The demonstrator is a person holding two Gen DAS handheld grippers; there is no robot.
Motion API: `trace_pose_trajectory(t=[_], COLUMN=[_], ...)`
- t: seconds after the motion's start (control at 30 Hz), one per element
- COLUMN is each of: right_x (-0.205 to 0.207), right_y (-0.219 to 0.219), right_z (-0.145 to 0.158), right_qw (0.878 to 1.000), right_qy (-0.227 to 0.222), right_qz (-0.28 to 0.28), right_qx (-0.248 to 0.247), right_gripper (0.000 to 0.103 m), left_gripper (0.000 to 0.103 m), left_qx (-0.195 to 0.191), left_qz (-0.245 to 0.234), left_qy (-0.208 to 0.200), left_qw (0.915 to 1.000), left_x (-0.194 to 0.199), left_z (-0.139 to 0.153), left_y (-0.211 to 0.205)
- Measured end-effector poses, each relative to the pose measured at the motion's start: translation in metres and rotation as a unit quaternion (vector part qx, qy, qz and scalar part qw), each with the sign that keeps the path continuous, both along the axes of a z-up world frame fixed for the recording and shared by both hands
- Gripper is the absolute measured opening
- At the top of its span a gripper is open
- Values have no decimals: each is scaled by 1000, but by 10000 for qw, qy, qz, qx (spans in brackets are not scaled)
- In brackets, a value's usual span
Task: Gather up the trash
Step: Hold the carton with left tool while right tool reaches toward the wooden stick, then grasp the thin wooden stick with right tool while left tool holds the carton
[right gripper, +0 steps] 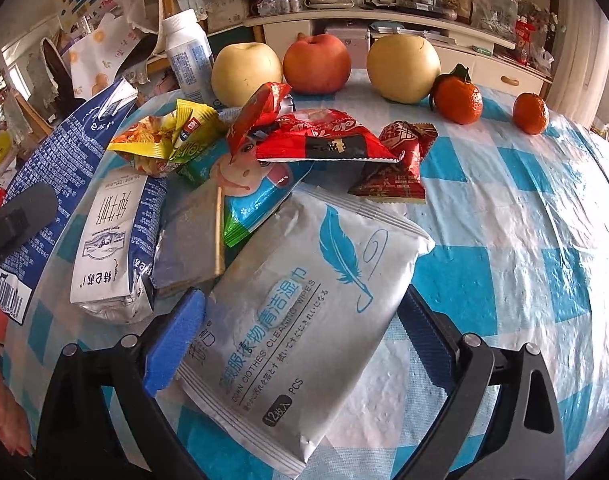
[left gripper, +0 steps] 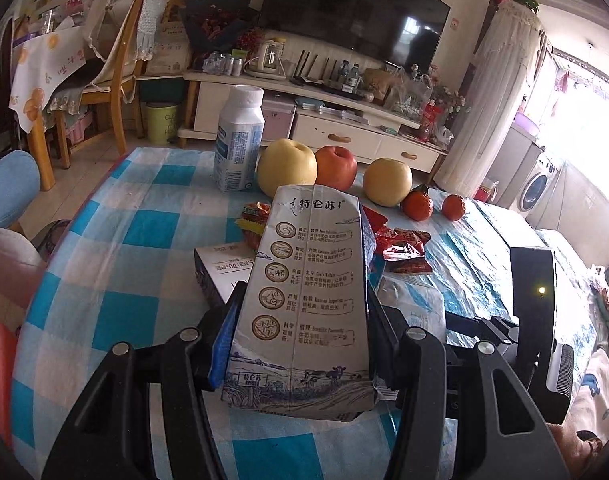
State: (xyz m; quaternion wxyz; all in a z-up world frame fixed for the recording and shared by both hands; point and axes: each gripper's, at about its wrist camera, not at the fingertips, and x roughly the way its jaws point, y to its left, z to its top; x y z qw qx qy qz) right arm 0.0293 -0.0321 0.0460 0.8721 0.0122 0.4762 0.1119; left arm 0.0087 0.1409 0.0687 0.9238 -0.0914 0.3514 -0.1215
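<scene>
A dark television (left gripper: 356, 12) hangs above a white cabinet (left gripper: 344, 120); wooden chair (left gripper: 116, 80) left, washing machine (left gripper: 538, 188) beside the bright window (left gripper: 592, 112) (glaring white).

A table in a blue-and-white checked cloth (right gripper: 504, 208) carries fruit in a row at twelve o'clock — pears (right gripper: 246, 72), apple (right gripper: 317, 63), tangerines (right gripper: 458, 98) — a white bottle (right gripper: 186, 56) at eleven, wrappers (right gripper: 324, 144) mid-table, a wipes pack (right gripper: 304, 320) at six.

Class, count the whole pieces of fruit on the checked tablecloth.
5, in a back row: yellow pear, red apple, second pear, leafy mandarin, small mandarin. Wrappers could hide more.
</scene>
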Motion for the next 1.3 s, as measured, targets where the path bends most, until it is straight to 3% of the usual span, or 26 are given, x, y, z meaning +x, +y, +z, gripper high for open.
trace_pose_trajectory(t=[0.2, 0.4, 0.57, 0.77, 0.9, 0.97, 1.1, 1.2, 1.3], right_x=[-8, -11, -14, -3, -4, -8, 0, 7, 7], right_y=[-1, -2, 1, 4, 2, 1, 9, 15, 17], right_z=[6, 12, 26, 36, 45, 47, 31, 17, 18], right_qw=[9993, 9981, 9957, 9941, 9912, 9901, 9941, 9958, 9949], right_qy=[-204, -455, -872, -1016, -1296, -1376, -884, -475, -491], right_qz=[233, 200, 262, 356, 231, 267, 575, 618, 672], right_qx=[-225, -357, -195, 93, -158, -25, 258, 489, 567], right_gripper=[81, 82, 85, 85, 85, 85, 84, 69, 62], left_gripper=[56, 56, 56, 56, 56, 56, 56, 56, 56], left_qx=[-85, -187, -274, -295, -331, -350, -315, -316, -316], left_qz=[38, 156, 263, 339, 375, 377, 335, 334, 355], left_qy=[37, -13, -16, 31, 84, 101, 110, 115, 124], left_qw=[10000, 9997, 9993, 9990, 9987, 9986, 9989, 9989, 9988], left_x=[-2, -7, -9, -8, -7, -6, -6, -6, -6], left_z=[-1, 3, 3, 0, -3, -3, -5, -6, -7], left_y=[7, 19, 31, 39, 42, 42, 41, 41, 41])
